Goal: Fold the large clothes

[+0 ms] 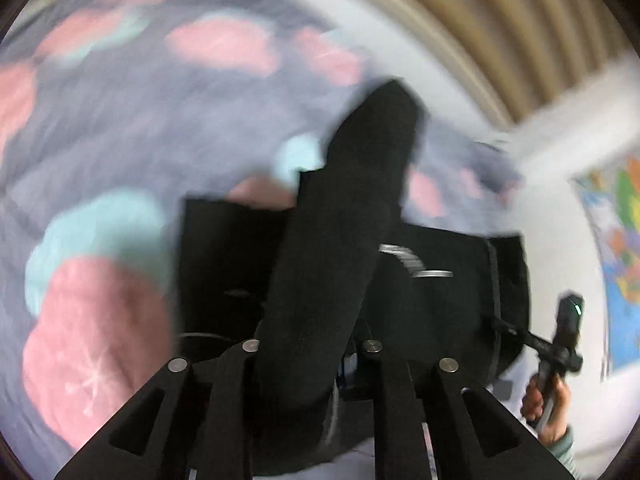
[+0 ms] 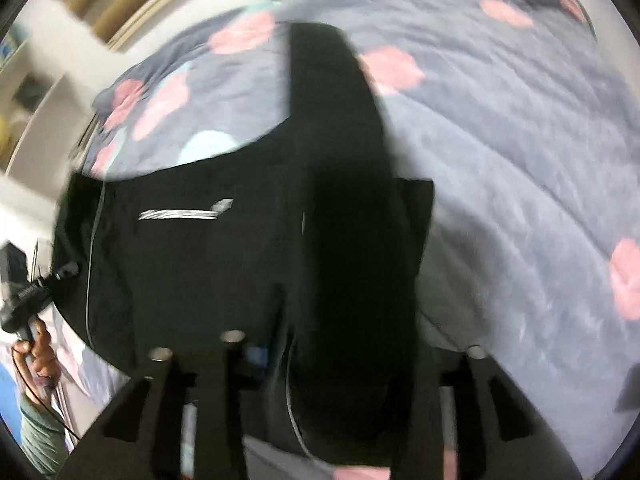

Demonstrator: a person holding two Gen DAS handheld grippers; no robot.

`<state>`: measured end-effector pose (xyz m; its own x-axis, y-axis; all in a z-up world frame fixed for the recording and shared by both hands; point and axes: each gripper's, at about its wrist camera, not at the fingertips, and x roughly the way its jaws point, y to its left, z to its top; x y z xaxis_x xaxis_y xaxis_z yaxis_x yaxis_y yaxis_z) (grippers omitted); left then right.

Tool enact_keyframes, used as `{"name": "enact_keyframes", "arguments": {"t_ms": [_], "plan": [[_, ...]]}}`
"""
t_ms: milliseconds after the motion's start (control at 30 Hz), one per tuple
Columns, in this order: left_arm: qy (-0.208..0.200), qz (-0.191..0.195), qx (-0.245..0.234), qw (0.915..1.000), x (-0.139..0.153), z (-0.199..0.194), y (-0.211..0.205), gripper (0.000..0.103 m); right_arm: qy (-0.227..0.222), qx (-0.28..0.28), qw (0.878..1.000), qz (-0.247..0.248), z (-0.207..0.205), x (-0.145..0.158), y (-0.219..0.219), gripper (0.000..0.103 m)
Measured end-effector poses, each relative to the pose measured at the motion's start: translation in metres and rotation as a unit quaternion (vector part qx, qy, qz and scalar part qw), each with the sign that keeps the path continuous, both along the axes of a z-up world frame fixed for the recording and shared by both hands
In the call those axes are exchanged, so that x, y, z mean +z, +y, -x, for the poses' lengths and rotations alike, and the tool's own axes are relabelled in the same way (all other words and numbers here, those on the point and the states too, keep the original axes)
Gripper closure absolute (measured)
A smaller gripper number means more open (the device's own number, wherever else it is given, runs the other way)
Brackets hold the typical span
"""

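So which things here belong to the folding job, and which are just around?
Job:
black garment
left gripper, black fabric between its fingers
right gripper, likewise
patterned bedcover under the garment

Around:
colourful map
curtain
shelving

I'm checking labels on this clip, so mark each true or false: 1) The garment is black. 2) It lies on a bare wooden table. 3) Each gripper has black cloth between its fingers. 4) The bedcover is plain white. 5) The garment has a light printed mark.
1) True: the garment is black.
2) False: it lies on a bedcover over a bed.
3) True: black cloth runs up between the fingers of the left gripper and the right gripper.
4) False: the bedcover is grey-blue with pink and pale teal patches.
5) True: a light mark shows on the garment's front.
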<state>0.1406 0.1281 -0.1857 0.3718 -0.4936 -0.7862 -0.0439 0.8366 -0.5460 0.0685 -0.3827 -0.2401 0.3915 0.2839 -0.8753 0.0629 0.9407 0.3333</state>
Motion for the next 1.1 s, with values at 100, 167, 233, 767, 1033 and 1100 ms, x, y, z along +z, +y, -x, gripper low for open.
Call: {"name": "enact_keyframes", "arguments": {"t_ms": [100, 167, 233, 767, 1033, 1100], "plan": [[0.047, 0.023, 0.036, 0.9979, -0.038, -0.01, 0.022, 0.061, 0.034, -0.029, 0.999, -0.022, -0.004, -0.034, -0.017, 0.042], [0.073, 0.028, 0.048, 0.9958, -0.056, -0.014, 0.029, 0.049, 0.05, -0.024, 0.998, -0.031, -0.002, -0.053, -0.026, 0.036], [0.098, 0.037, 0.053, 0.9931, -0.071, -0.015, 0.033, 0.037, 0.056, -0.016, 0.998, -0.024, 0.001, -0.06, -0.028, 0.022], [0.117, 0.163, 0.027, 0.9793, -0.145, -0.028, 0.02, 0.05, 0.026, 0.085, 0.98, -0.178, -0.037, -0.112, -0.016, 0.038], [0.005, 0.162, -0.017, 0.9867, -0.052, 0.002, -0.013, 0.069, -0.044, 0.129, 0.982, -0.127, -0.004, -0.031, 0.002, 0.072], [-0.022, 0.149, -0.047, 0.9874, -0.017, 0.011, -0.027, 0.069, -0.063, 0.138, 0.983, -0.108, 0.013, -0.003, 0.011, 0.072]]}}
